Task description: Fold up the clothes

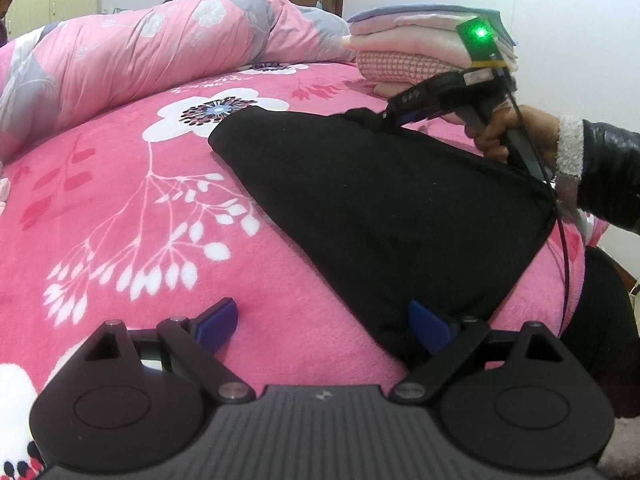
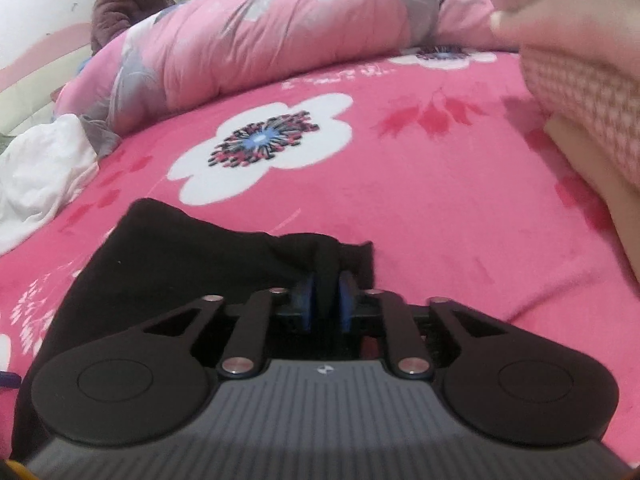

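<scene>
A black garment [image 1: 380, 208] lies spread on the pink flowered blanket [image 1: 120, 220]. My left gripper [image 1: 324, 324] stands open over the garment's near corner; its right pad [image 1: 430, 326] rests against the black cloth and its left pad is over bare blanket. A hand [image 1: 508, 132] holds my right gripper [image 1: 386, 114] at the garment's far corner, where the cloth is bunched up. In the right wrist view the right gripper [image 2: 328, 300] has its blue pads close together with a ridge of the black garment [image 2: 180, 248] pinched between them.
A stack of folded pink clothes [image 1: 420, 52] sits at the far right of the bed, close beside the right gripper [image 2: 580, 80]. A rolled pink and grey quilt [image 1: 160, 48] runs along the back. A white cloth [image 2: 40, 172] lies at the left. A person [image 2: 128, 0] sits behind the quilt.
</scene>
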`<action>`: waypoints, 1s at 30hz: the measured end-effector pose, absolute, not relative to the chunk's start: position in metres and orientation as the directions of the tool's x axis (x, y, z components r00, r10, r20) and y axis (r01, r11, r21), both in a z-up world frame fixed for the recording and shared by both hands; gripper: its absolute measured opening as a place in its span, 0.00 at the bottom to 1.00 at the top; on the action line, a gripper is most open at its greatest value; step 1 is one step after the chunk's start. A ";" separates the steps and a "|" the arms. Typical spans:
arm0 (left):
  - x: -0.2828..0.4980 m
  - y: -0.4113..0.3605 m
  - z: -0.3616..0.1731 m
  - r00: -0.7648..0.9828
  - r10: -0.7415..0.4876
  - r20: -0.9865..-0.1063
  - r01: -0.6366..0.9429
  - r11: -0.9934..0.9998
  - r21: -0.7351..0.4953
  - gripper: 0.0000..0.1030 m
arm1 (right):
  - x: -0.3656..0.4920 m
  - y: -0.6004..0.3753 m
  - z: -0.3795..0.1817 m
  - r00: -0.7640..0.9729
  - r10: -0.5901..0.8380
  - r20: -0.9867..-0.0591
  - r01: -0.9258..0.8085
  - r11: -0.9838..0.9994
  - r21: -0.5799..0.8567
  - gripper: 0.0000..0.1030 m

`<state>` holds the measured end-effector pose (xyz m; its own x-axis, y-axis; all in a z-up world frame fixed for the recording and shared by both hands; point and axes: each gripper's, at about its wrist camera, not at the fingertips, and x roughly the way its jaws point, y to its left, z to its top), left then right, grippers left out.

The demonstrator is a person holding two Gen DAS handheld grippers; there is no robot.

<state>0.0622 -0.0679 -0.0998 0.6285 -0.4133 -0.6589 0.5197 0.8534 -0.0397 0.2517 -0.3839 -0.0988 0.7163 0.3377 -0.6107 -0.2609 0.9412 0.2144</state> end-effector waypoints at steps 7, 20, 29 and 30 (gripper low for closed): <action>0.064 -0.068 -0.098 0.623 -0.409 -0.667 0.516 0.855 -0.042 0.91 | 0.214 -0.421 -0.054 0.811 0.200 -0.550 -0.149 0.979 0.136 0.31; 0.068 -0.070 -0.094 0.606 -0.387 -0.695 0.495 0.867 -0.051 0.91 | 0.112 -0.399 -0.060 0.737 0.394 -0.548 -0.341 0.918 0.201 0.31; 0.068 -0.070 -0.093 0.603 -0.379 -0.702 0.497 0.867 -0.042 0.91 | 0.103 -0.420 -0.083 0.755 0.250 -0.606 -0.229 0.967 0.114 0.12; 0.068 -0.070 -0.093 0.601 -0.380 -0.703 0.498 0.866 -0.042 0.91 | 0.104 -0.422 -0.079 0.766 0.247 -0.594 -0.220 0.968 0.120 0.12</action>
